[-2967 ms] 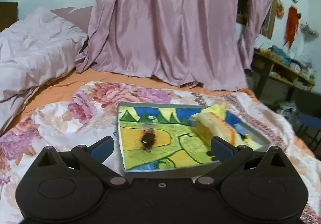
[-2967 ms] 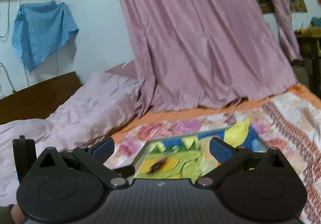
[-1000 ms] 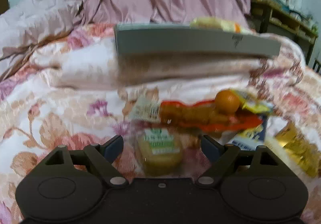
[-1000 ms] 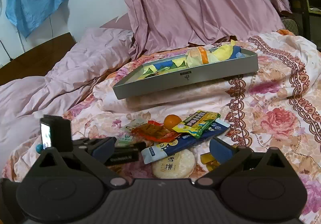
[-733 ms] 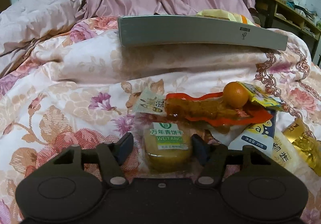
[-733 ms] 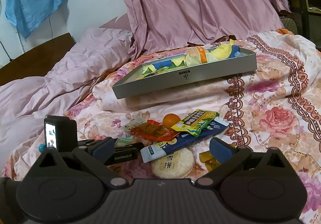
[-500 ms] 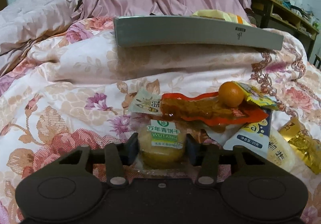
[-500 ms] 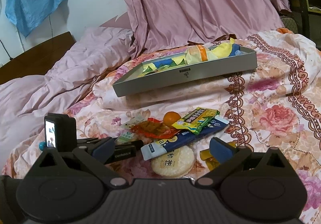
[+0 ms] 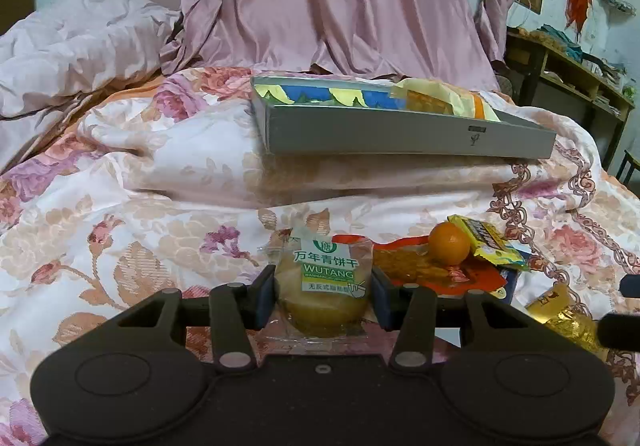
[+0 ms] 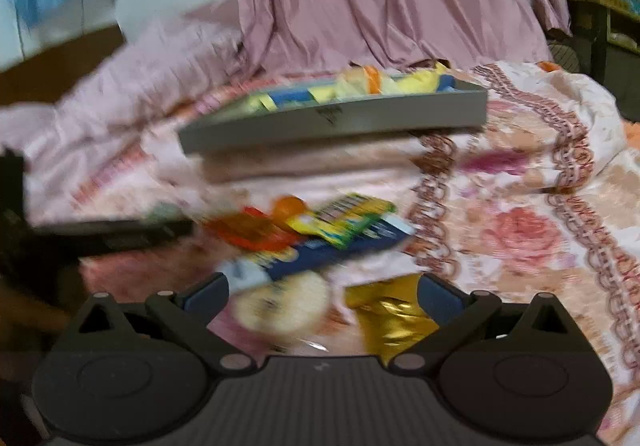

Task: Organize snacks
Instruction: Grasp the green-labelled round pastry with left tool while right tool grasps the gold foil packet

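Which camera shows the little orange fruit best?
The left wrist view: the orange fruit is sharp and round there, resting on the red packet. The right wrist view is blurred, so the fruit is only an orange smudge.

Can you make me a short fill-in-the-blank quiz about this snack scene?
1. The left gripper fingers are closed on a clear-wrapped round ____ biscuit.
2. The small round orange fruit rests on a ____ snack packet.
3. The long grey tray sits on a ____ bedspread.

Missing words: yellow; red; floral
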A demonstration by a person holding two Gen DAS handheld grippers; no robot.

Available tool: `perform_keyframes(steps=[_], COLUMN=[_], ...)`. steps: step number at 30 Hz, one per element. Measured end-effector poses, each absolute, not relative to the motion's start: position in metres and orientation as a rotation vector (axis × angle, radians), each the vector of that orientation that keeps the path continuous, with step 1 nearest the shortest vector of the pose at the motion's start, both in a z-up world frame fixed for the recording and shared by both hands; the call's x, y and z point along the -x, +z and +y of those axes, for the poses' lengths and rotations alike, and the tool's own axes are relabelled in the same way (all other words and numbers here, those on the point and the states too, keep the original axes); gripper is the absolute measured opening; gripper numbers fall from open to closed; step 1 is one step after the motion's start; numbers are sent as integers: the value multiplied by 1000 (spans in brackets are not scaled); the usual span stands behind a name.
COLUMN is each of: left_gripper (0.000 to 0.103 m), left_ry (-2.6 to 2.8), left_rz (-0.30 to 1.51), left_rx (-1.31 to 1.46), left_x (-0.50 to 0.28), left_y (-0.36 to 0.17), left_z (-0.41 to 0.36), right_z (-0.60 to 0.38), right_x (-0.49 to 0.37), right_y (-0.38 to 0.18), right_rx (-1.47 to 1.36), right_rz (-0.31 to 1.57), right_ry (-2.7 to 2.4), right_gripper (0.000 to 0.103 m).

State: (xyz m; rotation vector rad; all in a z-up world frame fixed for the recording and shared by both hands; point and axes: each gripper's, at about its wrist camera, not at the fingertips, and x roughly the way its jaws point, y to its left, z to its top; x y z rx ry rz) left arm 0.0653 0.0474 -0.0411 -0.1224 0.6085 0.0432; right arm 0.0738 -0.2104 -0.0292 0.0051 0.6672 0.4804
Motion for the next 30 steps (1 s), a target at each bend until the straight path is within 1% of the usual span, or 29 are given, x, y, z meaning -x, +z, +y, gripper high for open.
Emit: perform_keyframes(steps=[4,9,11,14,18,19,21,22,23,24,26,30], left_gripper=[50,50,50,50,50,50,50,50,50,50,50,50], left_ry=[29,23,22,23,21,20,18,18,17,16,14,12], left_rz=[622,629,634,640,648,650,653,654,654,655,655,652], left_rx=[130,125,123,120,121,121,123,124,126,128,131,131], left_x=[-67,-68,-69,-69,-70,-70,-70,-70,-70,-70,-70,-69], left_y=[-44,-46,-47,-49,-50,-50,-51,-51,-51,-51,-51,-50], left_z=[45,43,43,42,42,42,42,42,42,42,42,41], right_z=[-217,-222,-217,-212,-213,-213,-214,-214,-215,-217,-219,-225], right_x=[-88,-100,-104,-110,-116,-115,-112,-110,-107,-106,-104,-96], right_y=[-46,-65,-70,-75,-76,-76,-75,-74,-74,-74,-73,-64], right_rx=[66,126,178,229,219,219,212,209,208,205,192,125], right_rz=[740,786,807,816,832,831,829,825,821,818,816,803], right_ry=[435,448,471,505,515,514,511,510,506,505,501,502], right_gripper=[93,89,83,83,81,78,68,58,55,54,48,45])
